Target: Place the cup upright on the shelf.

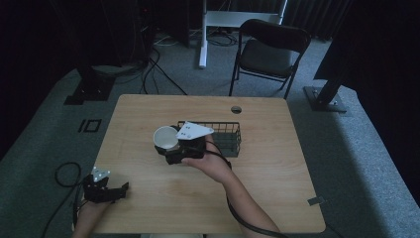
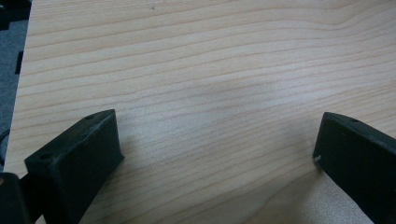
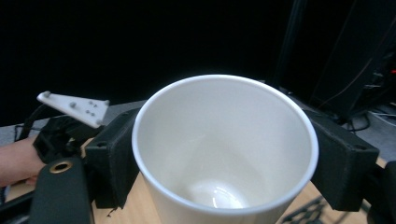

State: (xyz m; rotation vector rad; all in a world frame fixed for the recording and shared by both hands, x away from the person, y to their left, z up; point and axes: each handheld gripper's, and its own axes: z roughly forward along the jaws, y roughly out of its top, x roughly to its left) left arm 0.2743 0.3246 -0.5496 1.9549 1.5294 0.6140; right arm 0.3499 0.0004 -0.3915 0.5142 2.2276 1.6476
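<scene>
Cup clamped in right gripper, base cut off; left gripper agape, empty.

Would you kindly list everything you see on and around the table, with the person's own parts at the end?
table: one, light wood, centre, with a round hole near its far edge
cup: one, white, empty, held above the table middle between the right tool's jaws
wire basket: one, black, on the table just right of the cup
folding chair: one, black, on the carpet beyond the table
white stand leg: one, behind the table
floor cables: several, black, far left of the chair
left tool: one, black, jaws wide apart, low over the near left table corner
right tool: one, black, closed on the cup
forearms: two, entering from the bottom edge
</scene>
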